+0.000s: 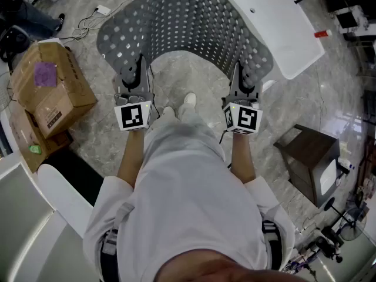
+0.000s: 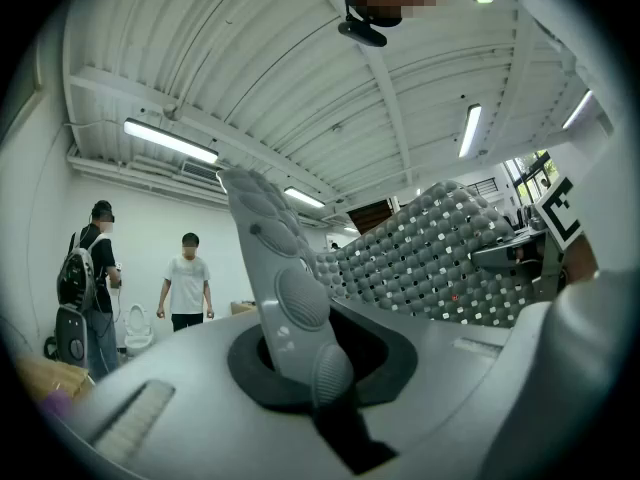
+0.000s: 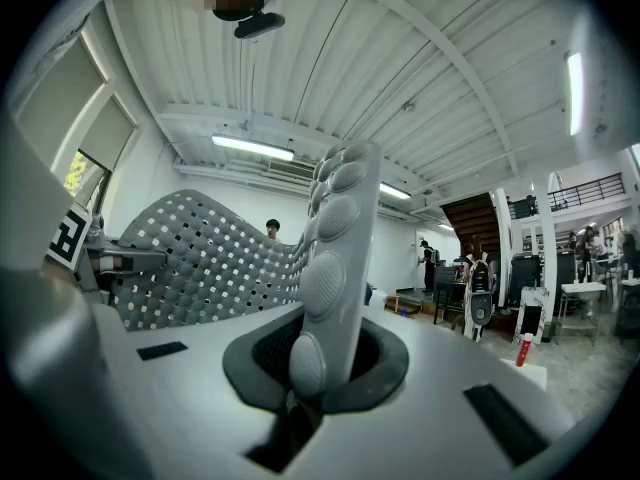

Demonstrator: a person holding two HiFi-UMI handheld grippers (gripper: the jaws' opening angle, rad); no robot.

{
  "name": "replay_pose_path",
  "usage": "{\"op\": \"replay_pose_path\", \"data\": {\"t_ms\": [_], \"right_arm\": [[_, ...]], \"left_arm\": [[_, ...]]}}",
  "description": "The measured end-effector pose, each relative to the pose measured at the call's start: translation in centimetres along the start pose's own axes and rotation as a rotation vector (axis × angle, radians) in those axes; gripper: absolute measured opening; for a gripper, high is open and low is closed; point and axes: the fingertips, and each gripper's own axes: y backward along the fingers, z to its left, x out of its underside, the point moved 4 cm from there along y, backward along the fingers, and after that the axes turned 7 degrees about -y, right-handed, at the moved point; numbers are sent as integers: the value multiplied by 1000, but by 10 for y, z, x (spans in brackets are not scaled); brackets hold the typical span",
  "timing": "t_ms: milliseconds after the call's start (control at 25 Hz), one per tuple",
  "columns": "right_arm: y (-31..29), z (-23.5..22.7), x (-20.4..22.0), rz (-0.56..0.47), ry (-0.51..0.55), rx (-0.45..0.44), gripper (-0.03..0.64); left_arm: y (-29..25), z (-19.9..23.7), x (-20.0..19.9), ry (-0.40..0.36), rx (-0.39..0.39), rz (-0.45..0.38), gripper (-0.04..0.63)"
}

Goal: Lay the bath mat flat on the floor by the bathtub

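Brown cardboard box (image 1: 50,93) sits at your 10 o'clock, clear of the work.

Left gripper (image 1: 140,64): jaws closed, pinching the left end of the grey perforated rubber bath mat (image 1: 194,22).

The mat is not flat. It hangs between your two grippers as an arch and bows away from you toward 12 o'clock, with bare grey marble floor (image 1: 188,78) showing inside the curve, just ahead of your shoes. Both gripper views show it rising as a saddle between the jaws, so the near edge is off the ground. I can't tell whether the far edge touches anything.

Right gripper (image 1: 238,70): jaws closed as well, clamped on the right end of the mat.

Key relation: the mat's long axis runs 9 to 3, jaw to jaw. The white bathtub (image 1: 276,22) lies at your 1 to 2 o'clock, and its side runs diagonally. Your right gripper is the nearer one, and the mat's far right part overlaps the tub edge in the head view. My read is that the right end sets the line along the tub.

Dark wooden stool (image 1: 308,157) is at 4 o'clock, well apart.
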Motion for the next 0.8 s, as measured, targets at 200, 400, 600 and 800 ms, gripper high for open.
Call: {"op": "replay_pose_path", "data": {"t_ms": [200,400,600,800], "right_arm": [[8,1,-9,7,23,-12,12],[7,-7,-9,18,17,-6,12],[-5,-11,-16,27,28,-10,14],[1,-15,-28,29,48,-5,14]], "left_arm": [[7,-5,-1,-3,6,23,18],[6,-9,2,-9,0,41,18],[-4,-5,5,2,7,59,19],[0,-6,-5,7,18,50,20]]}}
